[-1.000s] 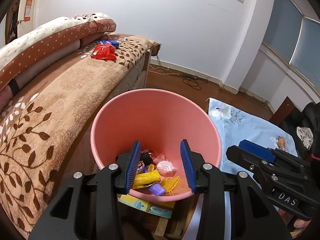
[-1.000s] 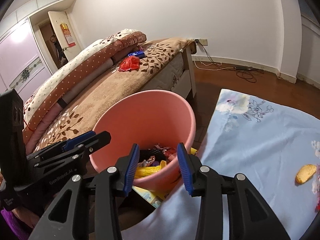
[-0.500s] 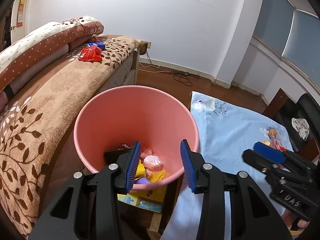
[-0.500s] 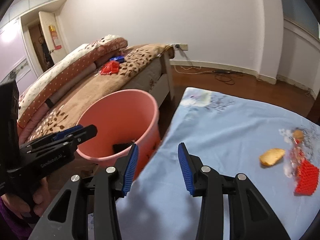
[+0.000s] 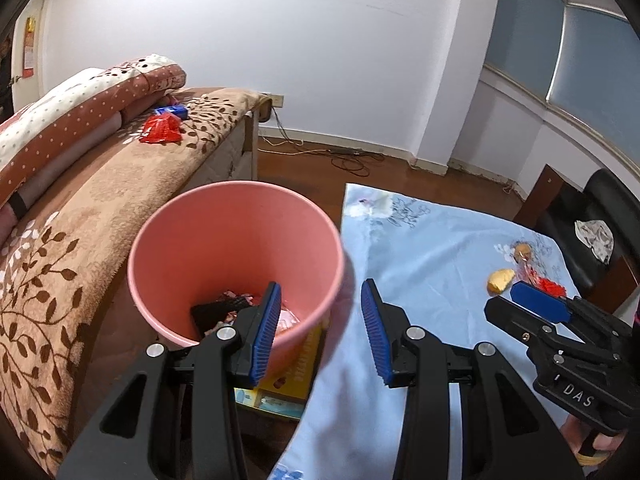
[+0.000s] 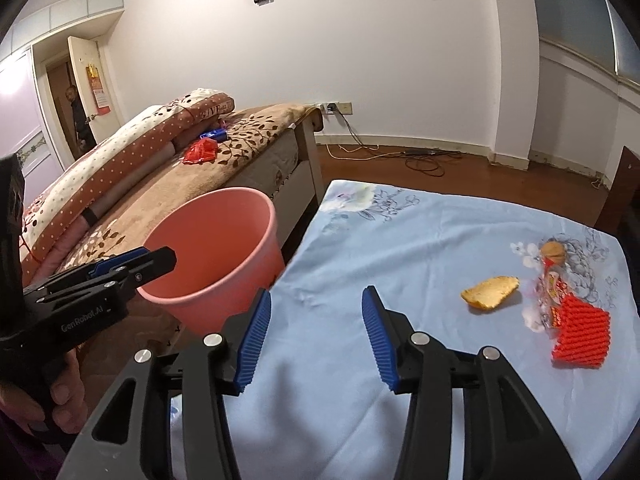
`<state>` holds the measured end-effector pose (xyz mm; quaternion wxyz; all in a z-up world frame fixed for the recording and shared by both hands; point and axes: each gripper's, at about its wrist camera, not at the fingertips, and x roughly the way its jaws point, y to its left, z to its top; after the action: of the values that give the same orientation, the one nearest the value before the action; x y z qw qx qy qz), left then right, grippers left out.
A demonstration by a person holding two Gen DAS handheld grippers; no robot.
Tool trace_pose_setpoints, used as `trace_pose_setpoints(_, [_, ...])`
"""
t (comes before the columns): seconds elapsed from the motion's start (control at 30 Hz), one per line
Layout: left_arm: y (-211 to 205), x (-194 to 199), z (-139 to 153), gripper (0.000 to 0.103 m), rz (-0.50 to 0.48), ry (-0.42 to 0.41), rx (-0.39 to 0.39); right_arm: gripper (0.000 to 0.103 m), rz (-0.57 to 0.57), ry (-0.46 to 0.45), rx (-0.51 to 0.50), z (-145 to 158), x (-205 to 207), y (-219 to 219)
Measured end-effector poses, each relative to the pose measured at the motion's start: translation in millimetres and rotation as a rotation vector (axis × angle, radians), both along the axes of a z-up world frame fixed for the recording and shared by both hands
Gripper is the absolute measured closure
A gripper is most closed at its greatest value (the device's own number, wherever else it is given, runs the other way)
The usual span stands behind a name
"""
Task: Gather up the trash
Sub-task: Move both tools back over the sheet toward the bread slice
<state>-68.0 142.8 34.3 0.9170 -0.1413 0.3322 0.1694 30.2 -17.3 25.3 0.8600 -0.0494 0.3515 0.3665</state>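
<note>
Right tongs (image 6: 316,336): jaws spread wide, nothing held, above the bench (image 6: 400,248) under its pale blue floral cloth. The trash lies ahead and to the right, well apart: a yellow-orange peel (image 6: 490,291), long axis roughly left-right, then a clear printed wrapper (image 6: 554,296) and a red ridged piece (image 6: 584,338) touching it. Left tongs (image 5: 320,330): jaws spread wide, nothing held, over the near rim of the pink bin (image 5: 236,240), which contains wrappers and stands between the bench and the bed (image 5: 80,208). Wooden floor, white walls.

Pink bin (image 5: 236,240) hides most of its trash; box (image 5: 288,380) beneath is half hidden.
</note>
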Motion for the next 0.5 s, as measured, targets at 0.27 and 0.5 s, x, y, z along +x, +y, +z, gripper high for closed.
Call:
trace_pose_setpoints(0.27, [-27.7, 9.6, -6.4, 0.061, -0.053, 0.026, 0.019, 0.053, -0.029, -0.002, -0.014, -7.1, 1.2, -22.7])
trace_pose_setpoints(0.5, [-44.4, 26.1, -9.9, 0.060, -0.099, 0.041, 0.013, 0.052, -0.102, 0.016, 0.006, -12.8, 17.4, -55.5])
